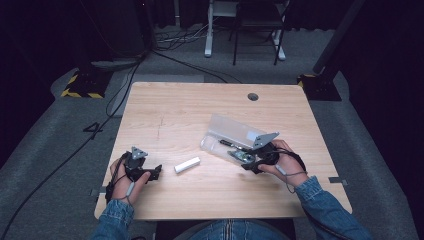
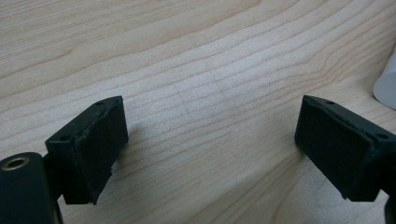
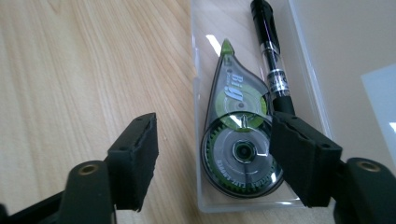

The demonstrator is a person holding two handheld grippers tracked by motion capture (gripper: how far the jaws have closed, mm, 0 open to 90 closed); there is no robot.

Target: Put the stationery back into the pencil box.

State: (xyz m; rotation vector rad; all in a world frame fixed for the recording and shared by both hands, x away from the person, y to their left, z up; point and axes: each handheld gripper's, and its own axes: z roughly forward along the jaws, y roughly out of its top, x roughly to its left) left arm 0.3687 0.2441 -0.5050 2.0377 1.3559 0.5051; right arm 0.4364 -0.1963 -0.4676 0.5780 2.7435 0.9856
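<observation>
Clear plastic pencil case (image 1: 235, 137) lying open on light wooden bench (image 1: 180, 110), right of centre. Inside case — green-and-clear correction tape dispenser (image 3: 240, 140) beside black pen (image 3: 273, 65). Right hand-held gripper (image 3: 212, 158) wide open over dispenser — nothing gripped. Left hand-held gripper (image 2: 210, 149) wide open, well left of case.

Blue denim sleeves (image 1: 320, 197) cover both forearms. Each black gripper carries a grey three-cornered plate (image 1: 139, 152), thin cables, and screw-holed pads (image 3: 137, 158).

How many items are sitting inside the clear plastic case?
2: a correction tape dispenser at the case's near end, and a black pen beside it along one wall. The right gripper may hide more.
</observation>
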